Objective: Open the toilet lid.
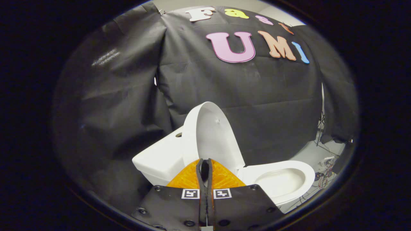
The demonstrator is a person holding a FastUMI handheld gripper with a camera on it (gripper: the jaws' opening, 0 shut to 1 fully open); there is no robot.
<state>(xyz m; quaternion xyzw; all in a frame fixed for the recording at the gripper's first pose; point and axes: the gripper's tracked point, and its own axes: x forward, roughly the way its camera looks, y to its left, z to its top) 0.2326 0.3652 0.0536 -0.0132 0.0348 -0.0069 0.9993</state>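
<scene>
Gripper view: the hand-held gripper (205,170) is clenched on nothing, just near of the raised lid (210,134), which stands over the bowl (279,181); a nudge could drop it.

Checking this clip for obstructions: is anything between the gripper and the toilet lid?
Nothing visible. The lid already stands raised against the tank, just beyond the gripper, whose fingers are closed together on nothing. The bowl lies open beside them.
</scene>
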